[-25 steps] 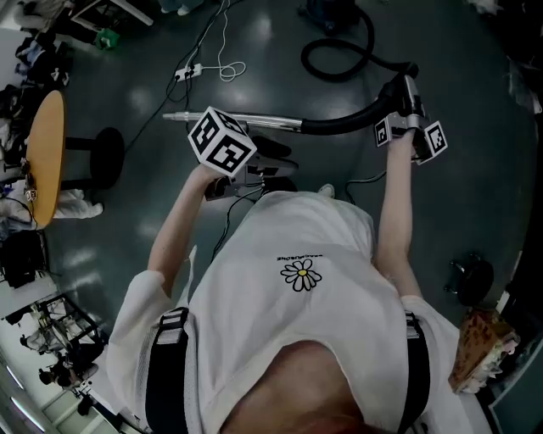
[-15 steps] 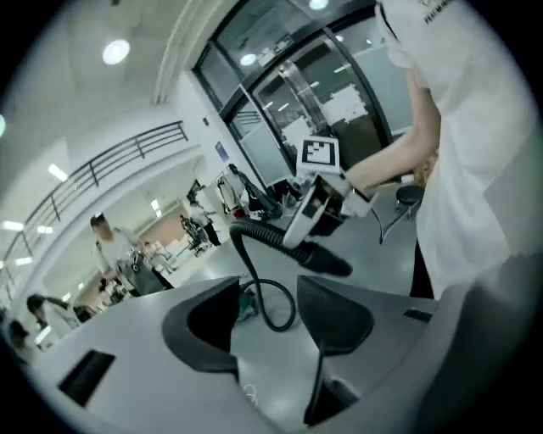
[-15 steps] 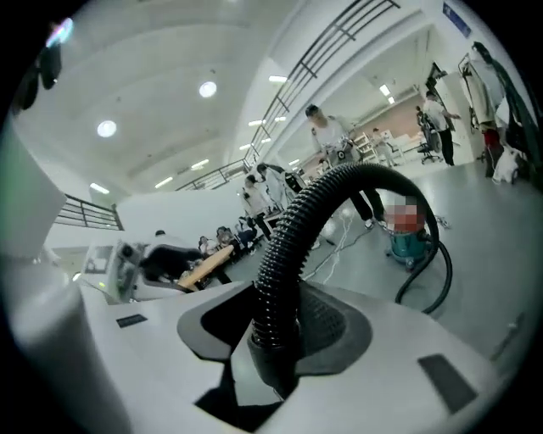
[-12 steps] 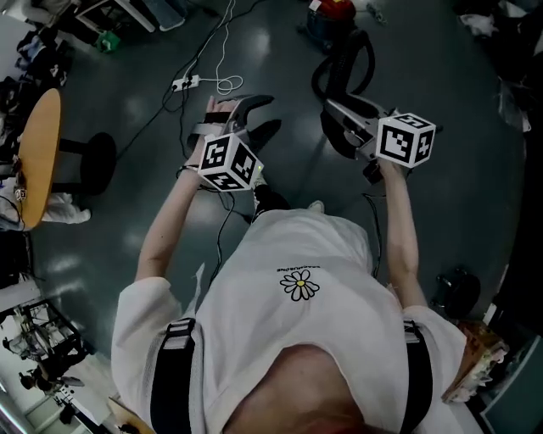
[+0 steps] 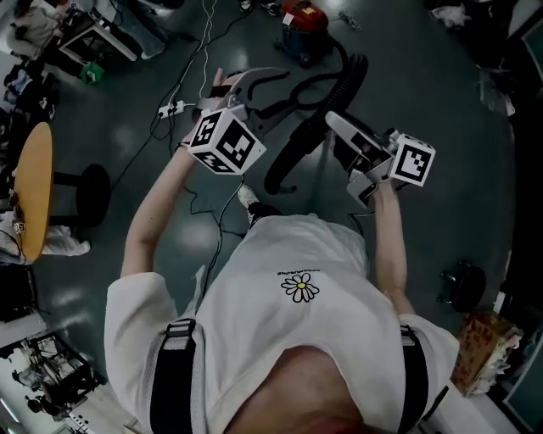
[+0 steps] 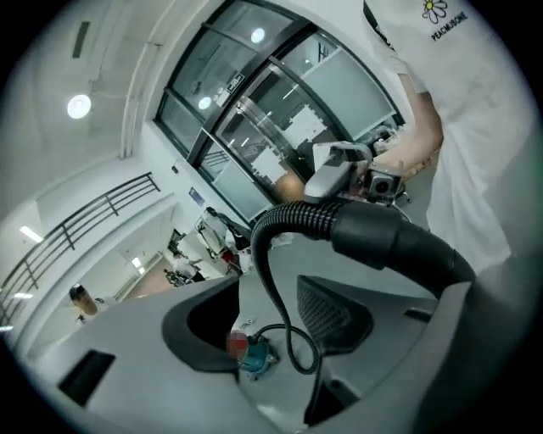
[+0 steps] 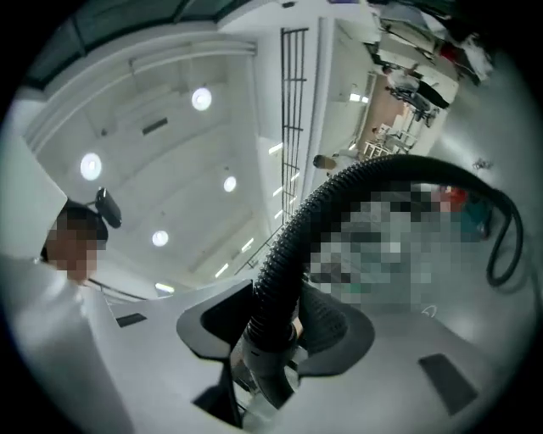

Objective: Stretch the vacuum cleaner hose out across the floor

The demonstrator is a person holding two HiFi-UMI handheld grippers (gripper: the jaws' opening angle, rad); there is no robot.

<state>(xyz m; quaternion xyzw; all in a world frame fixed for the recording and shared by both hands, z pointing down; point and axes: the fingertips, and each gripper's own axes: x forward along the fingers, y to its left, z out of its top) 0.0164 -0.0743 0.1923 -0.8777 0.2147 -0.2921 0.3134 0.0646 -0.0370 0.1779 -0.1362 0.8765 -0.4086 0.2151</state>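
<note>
Clamps the hose (image 7: 284, 246) in the right tongs (image 7: 276, 297), pads just drawn a little closer and pressing its ribbed black wall from both sides. Below the pads, a smooth collar (image 7: 265, 369), lost under the tongs' own body at 6 o'clock, so no telling where that end stops. Above the pads, an arc through the air toward 2 o'clock and down again at 3 o'clock, far end blotted out by pixelation in the right gripper view. Spreads the left tongs (image 6: 267, 297) about halfway, pads well apart and pressing on nothing, only a far, thin stretch of hose showing through the gap. A thick smooth cuff (image 6: 399, 242) slanting over the right-hand jaw toward 4 o'clock, cut off behind that jaw; touching it or merely passing, cannot tell, nor whether the same piece as the collar. From the head view, vacuum cleaner (image 5: 299, 21) at 12 o'clock on the dark floor (image 5: 458, 93), clipped by the top edge, its join with the hose too dark to read. Hose there dropping from 1 o'clock toward the centre, up in the air between left tongs at 11 o'clock and right tongs at 1 o'clock, lower end fading into shadow. White shirt (image 5: 288, 322) blocking everything from the centre down to 6 o'clock.
</note>
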